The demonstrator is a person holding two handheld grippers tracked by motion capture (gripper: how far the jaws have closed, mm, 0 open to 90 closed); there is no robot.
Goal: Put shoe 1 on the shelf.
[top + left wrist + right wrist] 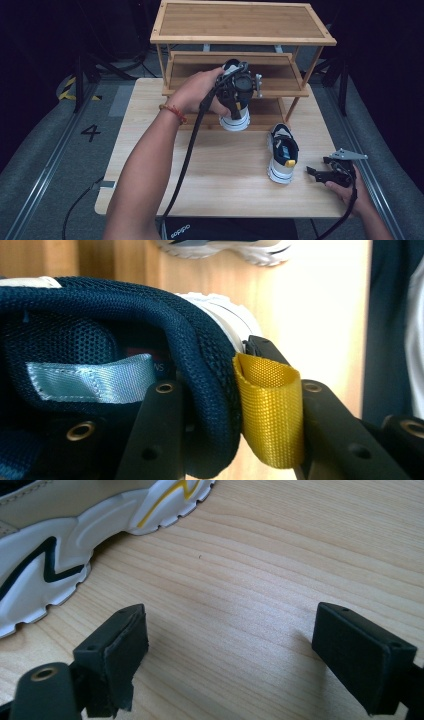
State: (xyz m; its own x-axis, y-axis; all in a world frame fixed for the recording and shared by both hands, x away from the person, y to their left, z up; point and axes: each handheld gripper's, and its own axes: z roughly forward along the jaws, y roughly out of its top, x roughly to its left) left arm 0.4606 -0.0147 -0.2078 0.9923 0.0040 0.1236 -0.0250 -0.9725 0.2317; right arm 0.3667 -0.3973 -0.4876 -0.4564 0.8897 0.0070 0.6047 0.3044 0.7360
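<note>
My left gripper is shut on the heel collar of a navy mesh shoe, held up in front of the wooden rack's lower shelves. In the left gripper view one jaw sits inside the shoe and the other presses against its yellow pull tab; the left gripper pinches the padded collar between them. The matching shoe stands on the table at the right, toe toward the rack. Just right of it, my right gripper rests low over the table, open. Its jaws have nothing between them, and that shoe's white sole lies beyond them.
A three-tier wooden shoe rack stands at the table's far edge. The light wooden table has bare room at the left and front. A black cable trails from the left gripper toward the front edge. Grey floor with rails surrounds the table.
</note>
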